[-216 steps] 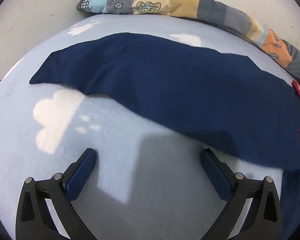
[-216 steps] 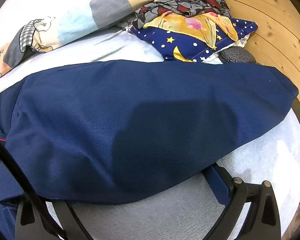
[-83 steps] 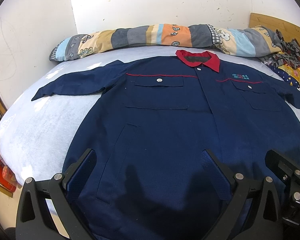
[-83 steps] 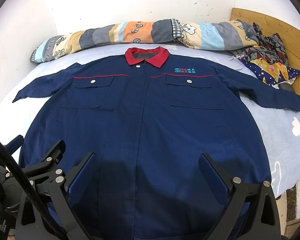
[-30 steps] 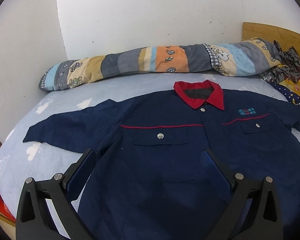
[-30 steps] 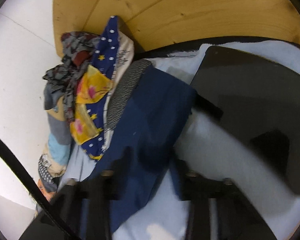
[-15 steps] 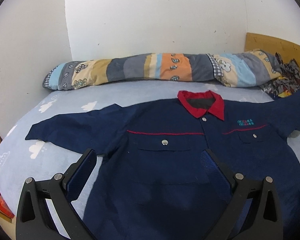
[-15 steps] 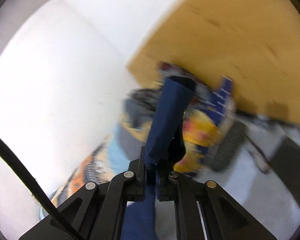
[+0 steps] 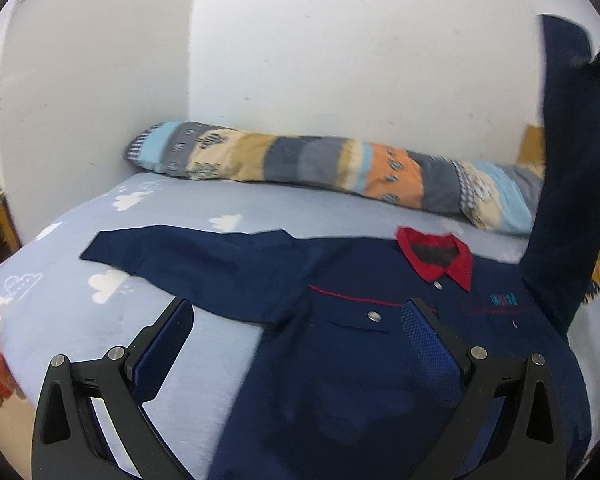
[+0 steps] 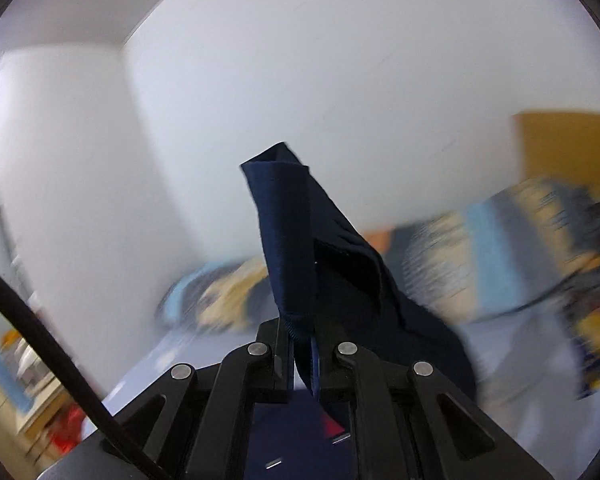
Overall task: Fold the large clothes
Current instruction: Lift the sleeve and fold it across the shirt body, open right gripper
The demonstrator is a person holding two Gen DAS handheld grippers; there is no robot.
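My right tool (image 10: 302, 354) is clamped on the limp sleeve (image 10: 296, 236) cuff of the jacket (image 9: 360, 360), my left tool (image 9: 296, 344) gaping empty; soft cloth, best pinched at hems.

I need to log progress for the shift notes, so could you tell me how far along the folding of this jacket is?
Early. Done: the navy work jacket lies spread face up on the bed. In hand: the right gripper is shut on the right sleeve, lifted high. Left: the left sleeve lies flat, the body is unfolded, and the left gripper hovers open.
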